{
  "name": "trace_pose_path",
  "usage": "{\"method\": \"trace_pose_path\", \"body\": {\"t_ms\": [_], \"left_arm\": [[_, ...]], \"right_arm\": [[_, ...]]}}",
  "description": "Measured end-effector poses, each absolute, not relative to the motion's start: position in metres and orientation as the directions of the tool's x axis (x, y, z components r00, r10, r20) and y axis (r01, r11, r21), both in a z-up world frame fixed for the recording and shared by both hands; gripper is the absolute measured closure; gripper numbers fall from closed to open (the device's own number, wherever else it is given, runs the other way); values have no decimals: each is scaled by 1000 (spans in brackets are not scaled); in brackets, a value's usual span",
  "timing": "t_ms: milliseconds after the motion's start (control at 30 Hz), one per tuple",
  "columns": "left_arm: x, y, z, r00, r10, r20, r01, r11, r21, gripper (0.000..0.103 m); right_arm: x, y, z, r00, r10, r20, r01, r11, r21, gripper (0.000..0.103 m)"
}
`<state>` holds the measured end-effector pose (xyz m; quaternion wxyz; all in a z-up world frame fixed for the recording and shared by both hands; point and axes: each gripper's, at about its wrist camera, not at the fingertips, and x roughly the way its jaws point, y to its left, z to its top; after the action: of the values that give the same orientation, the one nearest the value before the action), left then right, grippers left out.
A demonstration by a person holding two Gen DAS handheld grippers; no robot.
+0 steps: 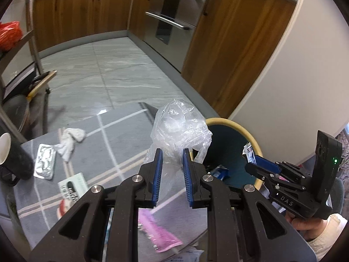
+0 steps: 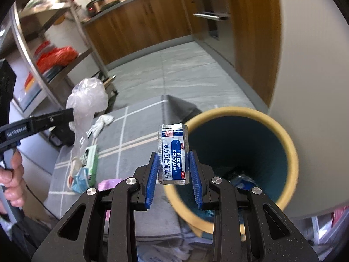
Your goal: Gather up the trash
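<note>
My left gripper [image 1: 172,159] is shut on a crumpled clear plastic bag [image 1: 181,126], held above the grey checked tablecloth [image 1: 122,139]. My right gripper [image 2: 173,163] is shut on a silver and blue medicine sachet [image 2: 173,152], just left of the mouth of the round bin [image 2: 290,150] with a tan rim and dark teal inside. In the left wrist view the right gripper [image 1: 250,159] with the sachet [image 1: 248,152] hangs over the bin [image 1: 237,128]. The bag [image 2: 87,102] and the left gripper [image 2: 72,113] show at the left of the right wrist view.
On the cloth lie a white tissue [image 1: 69,139], an empty blister pack [image 1: 44,161], a green and white box [image 2: 90,161], a face mask [image 2: 79,179], a pink wrapper [image 1: 157,231] and a black cup [image 1: 11,155]. A metal shelf rack [image 2: 43,50] stands left; wooden cabinets [image 1: 229,50] line the back.
</note>
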<state>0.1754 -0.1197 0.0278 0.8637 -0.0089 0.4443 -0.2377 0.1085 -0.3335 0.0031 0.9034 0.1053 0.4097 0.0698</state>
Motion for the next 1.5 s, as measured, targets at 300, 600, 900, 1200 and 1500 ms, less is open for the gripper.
{"method": "trace_pose_path", "body": {"t_ms": [300, 600, 900, 1200, 1500], "left_arm": [[170, -182, 9, 395, -509, -765, 499, 818, -287, 85], [178, -227, -34, 252, -605, -755, 491, 753, -439, 85], [187, -240, -81, 198, -520, -831, 456, 799, -391, 66], [185, -223, -57, 255, -523, -813, 456, 807, -376, 50], [184, -182, -24, 330, -520, -788, 441, 823, -358, 46]], "right_arm": [[91, -388, 6, 689, 133, -712, 94, 958, 270, 72], [80, -412, 0, 687, 90, -721, 163, 948, 274, 72], [78, -414, -8, 669, 96, -737, 165, 948, 273, 72], [88, -408, -12, 652, 106, -751, 152, 952, 266, 72], [94, -398, -29, 605, 108, -789, 136, 962, 237, 72]]}}
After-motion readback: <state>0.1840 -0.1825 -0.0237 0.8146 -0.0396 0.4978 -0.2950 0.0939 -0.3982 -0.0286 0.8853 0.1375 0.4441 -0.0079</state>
